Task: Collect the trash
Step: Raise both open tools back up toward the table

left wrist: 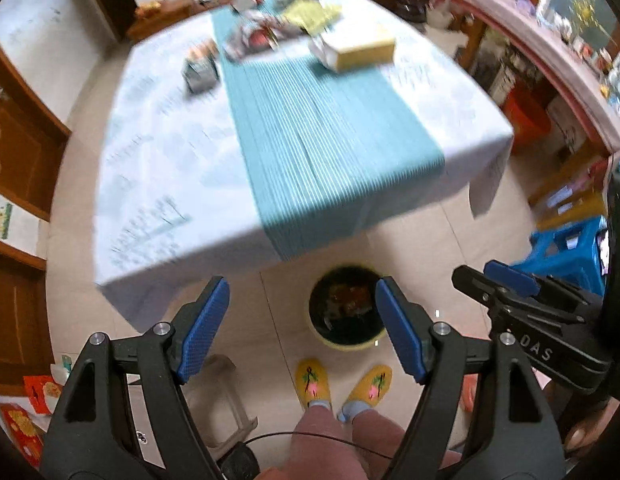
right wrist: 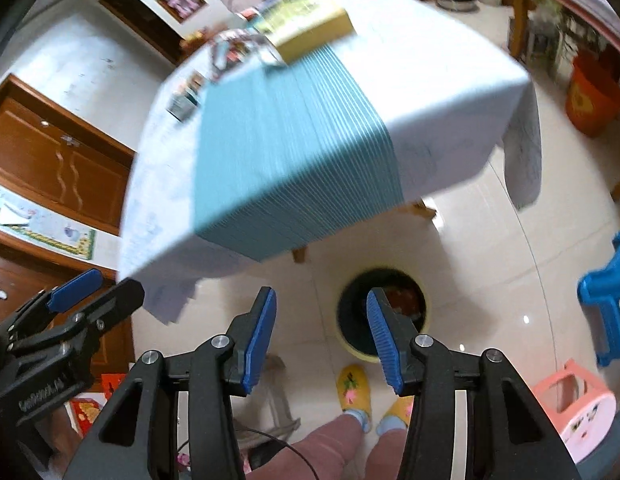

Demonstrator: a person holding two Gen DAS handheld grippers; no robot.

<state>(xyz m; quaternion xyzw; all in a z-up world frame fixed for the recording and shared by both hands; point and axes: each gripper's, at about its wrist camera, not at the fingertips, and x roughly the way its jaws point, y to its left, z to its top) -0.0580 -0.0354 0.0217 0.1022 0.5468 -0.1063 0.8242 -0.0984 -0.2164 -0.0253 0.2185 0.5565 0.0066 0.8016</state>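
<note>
Both claws hang high over the floor, tilted steeply down, nothing in either. Left claw (left wrist: 302, 328): pads wide apart, empty. Right claw (right wrist: 322, 340): pads apart, a narrower gap, also empty. Bin (left wrist: 346, 308), yellow rim with a dark liner, stands on the tile just beyond the tips of both claws, a little to the right of the left claw's centre line; some brownish scraps lie inside it already. The person's yellow slippers (left wrist: 313, 382) sit just under the claws, on the near side of the bin. Judged step: between drops, with the claws free to go back for more. Trash still to collect looks to be the blurred heap of wrappers (left wrist: 262, 36) far ahead of the claws, at the far end of the teal runner (left wrist: 310, 140) on the table (left wrist: 158, 160), next to a yellow-sided box (left wrist: 358, 50) and a small carton (left wrist: 200, 70) to the left of the runner; the blur hides what each piece is. Next move, as I read it: reach forward over the near table edge, which lies directly ahead above the bin, and pick one piece. Edges: the cloth overhangs the near side and corners, so the claws should clear it from above. Room: the near stretch of the runner is bare, a blue stool (right wrist: 608, 300) and pink stool (right wrist: 582, 412) stand off to the right of the right claw, and cabinets (right wrist: 58, 160) to its left.
</note>
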